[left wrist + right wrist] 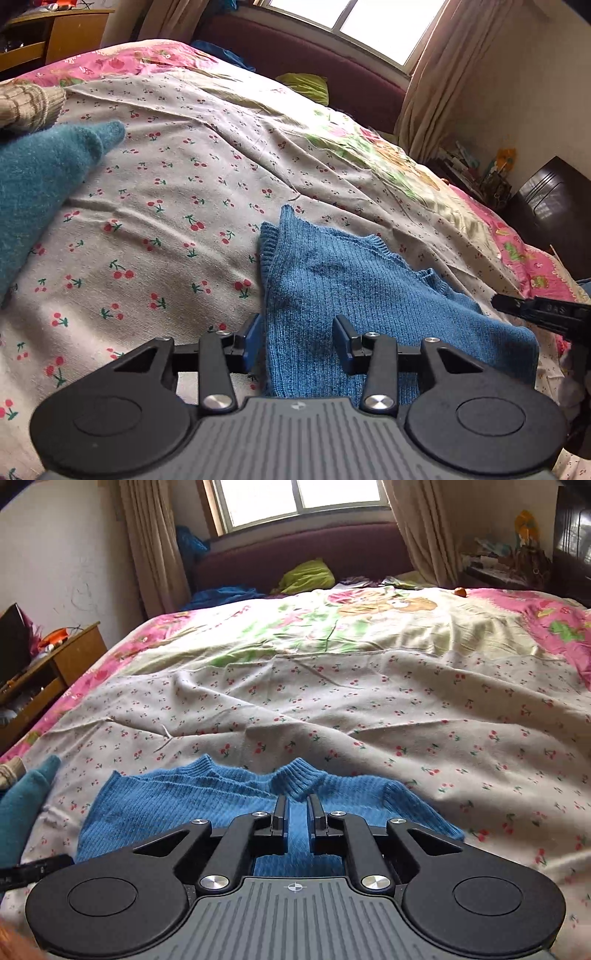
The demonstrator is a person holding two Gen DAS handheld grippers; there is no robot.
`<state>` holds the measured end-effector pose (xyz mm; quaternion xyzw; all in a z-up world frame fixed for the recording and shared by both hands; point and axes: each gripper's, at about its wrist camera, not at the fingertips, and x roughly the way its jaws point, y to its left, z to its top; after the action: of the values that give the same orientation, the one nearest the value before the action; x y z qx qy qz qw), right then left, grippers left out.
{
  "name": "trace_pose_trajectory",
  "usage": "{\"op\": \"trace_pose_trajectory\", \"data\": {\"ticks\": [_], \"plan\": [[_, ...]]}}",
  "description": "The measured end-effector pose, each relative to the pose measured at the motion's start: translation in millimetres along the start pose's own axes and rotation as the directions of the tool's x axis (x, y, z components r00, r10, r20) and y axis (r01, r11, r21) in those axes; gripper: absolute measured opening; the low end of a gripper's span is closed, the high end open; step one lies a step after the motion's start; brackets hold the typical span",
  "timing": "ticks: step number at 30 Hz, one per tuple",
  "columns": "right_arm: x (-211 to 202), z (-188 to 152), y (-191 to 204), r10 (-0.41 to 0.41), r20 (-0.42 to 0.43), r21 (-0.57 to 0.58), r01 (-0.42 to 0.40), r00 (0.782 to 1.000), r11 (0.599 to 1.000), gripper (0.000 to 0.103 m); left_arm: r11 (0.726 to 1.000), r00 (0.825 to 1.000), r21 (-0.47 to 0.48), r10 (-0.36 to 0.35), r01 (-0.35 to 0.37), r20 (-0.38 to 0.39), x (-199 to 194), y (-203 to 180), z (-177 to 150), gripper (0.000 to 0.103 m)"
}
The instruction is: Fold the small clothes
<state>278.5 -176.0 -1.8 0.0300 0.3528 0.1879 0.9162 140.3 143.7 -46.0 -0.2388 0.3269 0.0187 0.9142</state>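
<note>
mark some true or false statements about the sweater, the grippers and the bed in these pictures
1. The blue sweater lies on a cherry-print sheet. True.
2. The left gripper is clamped shut on the sweater. False: its fingers are spread wide, open over the sweater's edge.
3. The right gripper has its fingers close together with blue knit between them. True.
4. A teal garment lies on top of the blue sweater. False: it lies apart, to the left.
5. The window curtains are fully closed. False: the window shows between them.
</note>
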Motion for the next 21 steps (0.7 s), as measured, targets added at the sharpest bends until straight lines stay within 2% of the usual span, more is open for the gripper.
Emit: {"op": "trace_pose_trajectory", "data": {"ticks": [2, 4, 6, 7, 8, 11, 14, 17, 21], "plan": [[-19.6, -16.9, -6.8, -0.042, 0.006, -0.026, 0.042, 0.999, 0.999, 0.013, 1.0, 1.0, 0.026, -0.014, 0.014, 0.004, -0.9, -6.6, -0.2, 0.052], [-26.2, -33.9, -22.9, -0.084, -0.013, 0.005, 0.084, 0.996, 0.996, 0.013, 0.998, 1.0, 0.054, -0.025, 0.026, -0.017, 4.8, -15.0, -1.6, 0.052], [-10.3, -49.5, -44.4, -0.132, -0.117, 0.054, 0.139, 0.984, 0.989, 0.01, 0.997, 0.998, 0.076, -0.018, 0.023, -0.066, 17.4, -22.4, -5.6, 0.053], [-0.8, -56.2, -54.7, -0.147, -0.15, 0.081, 0.16, 0.978, 0.984, 0.003, 0.997, 0.996, 0.081, -0.007, 0.014, -0.087, 24.0, -23.5, -8.8, 0.053], [2.0, -59.2, -61.4, -0.131, -0.147, 0.109, 0.148, 0.98, 0.983, 0.0, 0.996, 0.995, 0.091, 0.002, 0.007, -0.098, 28.5, -24.0, -11.7, 0.052], [-4.3, -51.0, -62.4, -0.125, -0.127, 0.15, 0.144, 0.984, 0.978, 0.001, 0.994, 0.995, 0.108, 0.024, -0.013, -0.1, 25.1, -24.1, -14.1, 0.053], [-25.2, -43.2, -56.9, -0.089, -0.061, 0.163, 0.097, 0.994, 0.982, 0.013, 0.997, 0.997, 0.075, 0.021, -0.015, -0.074, 12.9, -21.6, -10.5, 0.053], [-32.3, -34.4, -45.7, -0.034, 0.013, 0.14, 0.032, 0.999, 0.99, 0.013, 0.997, 0.998, 0.08, 0.022, -0.017, -0.059, 10.3, -27.1, -7.7, 0.053], [2.5, -23.6, -41.6, 0.004, -0.023, 0.154, 0.0, 1.0, 0.988, 0.013, 0.993, 0.994, 0.115, 0.052, -0.041, -0.094, 21.8, -33.8, -12.1, 0.053]]}}
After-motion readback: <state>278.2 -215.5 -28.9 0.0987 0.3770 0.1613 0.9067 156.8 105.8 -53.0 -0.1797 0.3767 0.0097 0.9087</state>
